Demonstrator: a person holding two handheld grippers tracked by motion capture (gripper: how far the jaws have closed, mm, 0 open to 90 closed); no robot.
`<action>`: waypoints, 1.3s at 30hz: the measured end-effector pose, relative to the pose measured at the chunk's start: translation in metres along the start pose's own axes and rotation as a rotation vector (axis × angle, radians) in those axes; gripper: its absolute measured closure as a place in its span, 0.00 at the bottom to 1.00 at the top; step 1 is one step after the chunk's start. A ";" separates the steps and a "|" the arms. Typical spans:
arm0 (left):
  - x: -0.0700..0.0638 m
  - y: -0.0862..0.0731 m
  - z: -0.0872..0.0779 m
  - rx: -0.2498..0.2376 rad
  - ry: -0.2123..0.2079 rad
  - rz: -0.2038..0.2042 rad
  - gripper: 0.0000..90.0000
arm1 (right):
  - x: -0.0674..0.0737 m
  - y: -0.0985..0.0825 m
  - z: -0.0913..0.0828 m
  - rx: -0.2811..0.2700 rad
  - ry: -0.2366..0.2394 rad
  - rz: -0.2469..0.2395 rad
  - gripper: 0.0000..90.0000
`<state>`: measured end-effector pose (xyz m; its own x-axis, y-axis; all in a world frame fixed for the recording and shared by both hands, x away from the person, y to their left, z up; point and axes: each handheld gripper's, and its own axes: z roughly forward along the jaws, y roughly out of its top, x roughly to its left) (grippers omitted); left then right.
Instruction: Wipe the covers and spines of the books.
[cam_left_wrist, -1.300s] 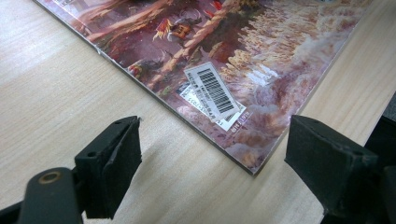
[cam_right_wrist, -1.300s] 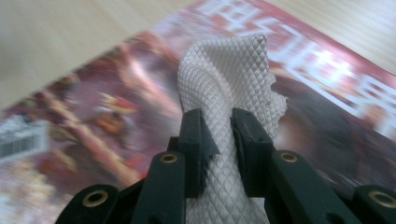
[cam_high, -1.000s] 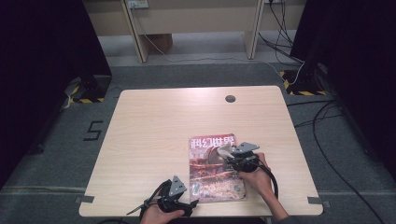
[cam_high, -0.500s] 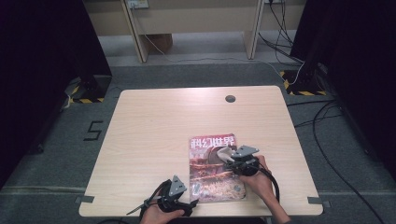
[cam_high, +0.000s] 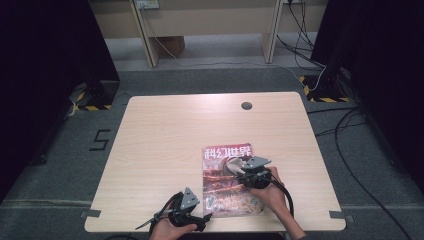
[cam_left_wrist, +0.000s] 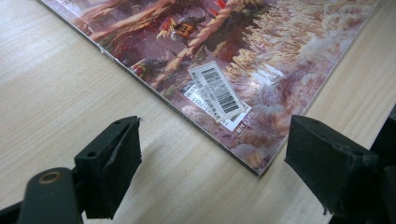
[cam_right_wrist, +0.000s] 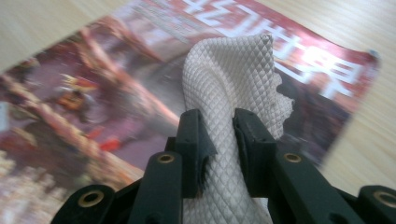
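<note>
Right gripper (cam_high: 239, 169) pinches a white quilted cloth (cam_high: 233, 164) over the magazine (cam_high: 227, 181); left gripper (cam_high: 202, 218) waits spread at its near corner.

High view: the magazine lies flat on the table (cam_high: 165, 140), near the front edge. Left gripper view: jaws stand wide, apart from the magazine (cam_left_wrist: 243, 60), whose glossy cover looks slippery and thin, best pinned at the corner. Right gripper view: the pads have just eased slightly yet squeeze the cloth (cam_right_wrist: 229, 88), which folds softly and limply; it looks light and should be held low on the bunched fold.
</note>
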<state>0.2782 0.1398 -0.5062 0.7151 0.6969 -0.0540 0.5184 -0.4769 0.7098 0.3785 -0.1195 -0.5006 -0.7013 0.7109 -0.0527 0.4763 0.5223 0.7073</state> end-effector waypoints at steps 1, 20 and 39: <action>0.000 0.000 0.000 0.000 0.000 -0.002 0.20 | 0.003 0.001 0.001 -0.001 0.005 -0.009 0.81; 0.002 -0.001 -0.001 0.001 0.004 -0.007 0.20 | 0.067 0.020 0.019 -0.020 0.160 -0.130 0.80; 0.003 -0.007 -0.011 -0.010 0.024 -0.023 0.20 | 0.071 0.016 0.013 -0.006 0.144 -0.154 0.80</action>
<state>0.2716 0.1509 -0.5032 0.6916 0.7204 -0.0530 0.5295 -0.4557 0.7155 0.3431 -0.0551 -0.5022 -0.8345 0.5478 -0.0598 0.3543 0.6164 0.7032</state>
